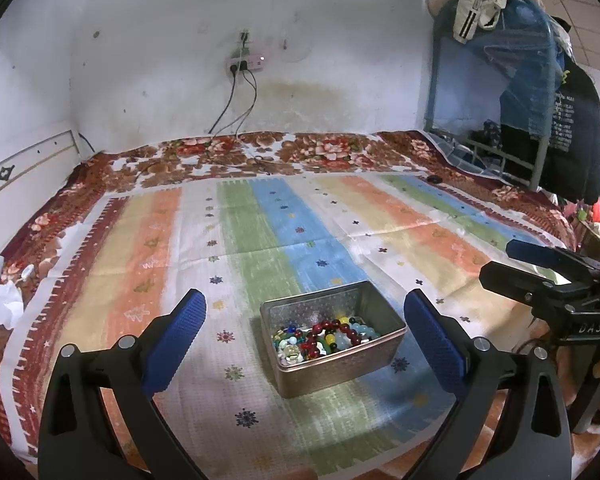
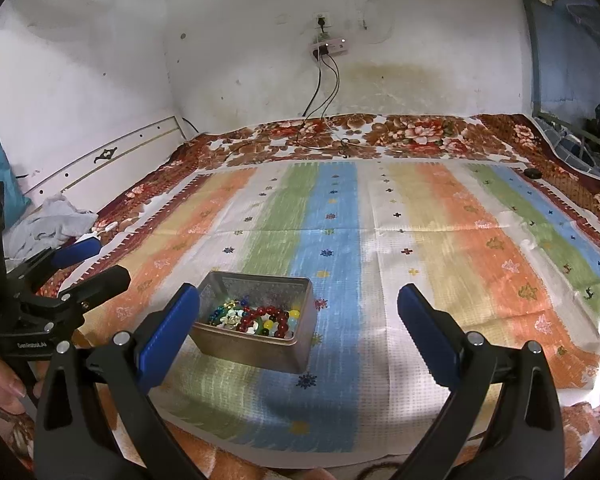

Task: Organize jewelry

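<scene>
My left gripper [image 1: 304, 336] frame is cut off by the lower edge. Inside the tin [image 1: 374, 354], the bead bracelets [image 1: 326, 338] overlap too densely to count. Its near wall hides the lowest beads.

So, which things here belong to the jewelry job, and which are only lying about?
For the job:
- metal tin
- bead bracelets inside it
- left gripper, open
- right gripper, open

Lying about:
- crumpled tissue
- power strip on the wall
- hanging clothes
</scene>
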`<state>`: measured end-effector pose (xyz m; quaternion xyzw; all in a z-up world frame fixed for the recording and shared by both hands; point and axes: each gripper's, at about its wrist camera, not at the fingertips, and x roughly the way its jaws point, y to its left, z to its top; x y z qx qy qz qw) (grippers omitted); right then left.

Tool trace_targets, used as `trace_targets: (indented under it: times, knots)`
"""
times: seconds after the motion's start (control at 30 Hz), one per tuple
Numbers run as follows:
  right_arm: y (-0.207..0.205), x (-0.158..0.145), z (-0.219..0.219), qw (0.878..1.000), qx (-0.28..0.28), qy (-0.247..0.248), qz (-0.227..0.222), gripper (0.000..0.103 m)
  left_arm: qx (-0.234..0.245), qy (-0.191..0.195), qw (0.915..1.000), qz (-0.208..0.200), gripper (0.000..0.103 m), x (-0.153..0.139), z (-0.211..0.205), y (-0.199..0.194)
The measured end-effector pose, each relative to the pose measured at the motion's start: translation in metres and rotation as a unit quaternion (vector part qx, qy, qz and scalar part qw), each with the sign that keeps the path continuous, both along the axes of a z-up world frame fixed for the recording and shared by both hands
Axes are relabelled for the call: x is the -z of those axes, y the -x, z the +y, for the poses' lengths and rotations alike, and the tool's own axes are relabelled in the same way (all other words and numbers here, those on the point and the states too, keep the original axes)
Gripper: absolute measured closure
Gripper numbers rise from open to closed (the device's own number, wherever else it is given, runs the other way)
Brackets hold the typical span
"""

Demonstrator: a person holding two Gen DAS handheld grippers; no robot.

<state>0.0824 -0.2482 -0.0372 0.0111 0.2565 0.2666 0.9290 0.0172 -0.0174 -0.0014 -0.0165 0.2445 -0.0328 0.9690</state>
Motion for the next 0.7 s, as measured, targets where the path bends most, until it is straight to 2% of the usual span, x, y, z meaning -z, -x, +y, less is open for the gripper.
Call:
trace_targets:
  times: [0.7]
  knots:
    - [0.0003, 0.0051, 0.0000, 1.000, 0.004, 0.000, 0.013, 0.005, 0.010, -0.003, 0.9998, -0.016, 0.006, -0.0022, -0.0042, 0.0066]
